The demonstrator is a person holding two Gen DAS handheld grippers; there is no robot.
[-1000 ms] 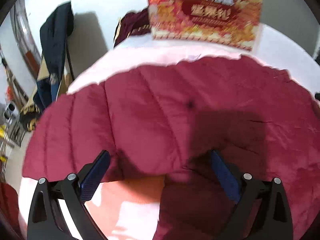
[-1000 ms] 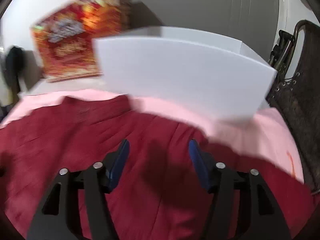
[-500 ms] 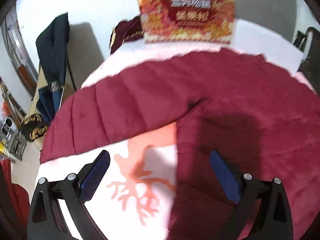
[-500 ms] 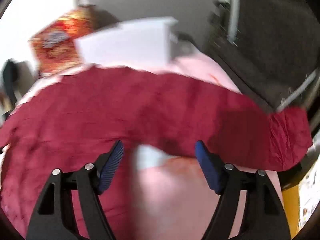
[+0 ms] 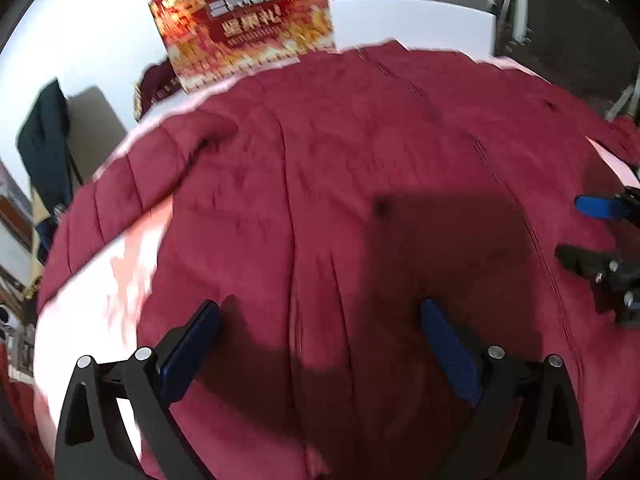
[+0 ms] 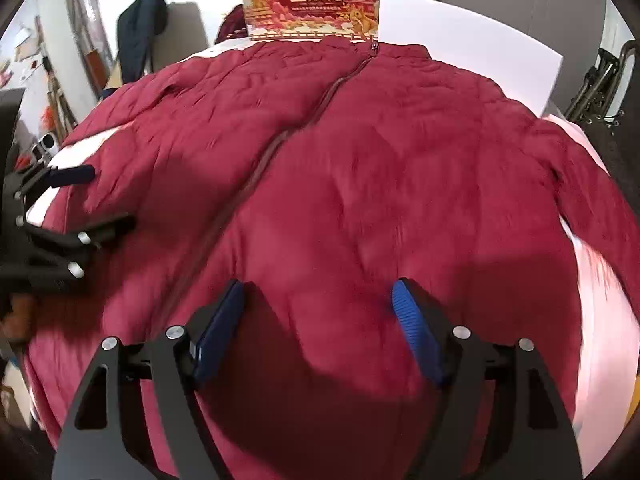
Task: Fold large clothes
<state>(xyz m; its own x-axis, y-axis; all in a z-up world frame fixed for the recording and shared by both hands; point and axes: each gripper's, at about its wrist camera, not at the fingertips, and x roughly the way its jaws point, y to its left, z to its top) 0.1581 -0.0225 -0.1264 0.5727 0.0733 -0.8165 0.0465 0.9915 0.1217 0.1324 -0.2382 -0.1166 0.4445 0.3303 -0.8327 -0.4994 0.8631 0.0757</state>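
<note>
A large dark red quilted jacket [image 6: 360, 168] lies spread flat, front up, on a pink-covered table [image 6: 600, 288]. Its zipper [image 6: 280, 140] runs from the collar at the far end toward me. The jacket also fills the left wrist view [image 5: 340, 180]. My left gripper [image 5: 320, 344] is open and empty, just above the jacket's near left part. My right gripper [image 6: 316, 320] is open and empty above the jacket's near hem, right of the zipper. Each gripper shows at the edge of the other's view: the right [image 5: 600, 236] and the left [image 6: 64, 208].
A red printed gift box [image 6: 316, 0] and a white board [image 6: 460, 40] stand at the table's far edge. A dark coat [image 6: 140, 28] hangs at the back left. A dark chair [image 5: 568, 32] stands on the right. Pink cloth shows at the left [image 5: 100, 292].
Both grippers have drawn back toward the near edge and swung toward the jacket's middle. The jacket now lies flat with both sleeves spread; both grippers stay open.
</note>
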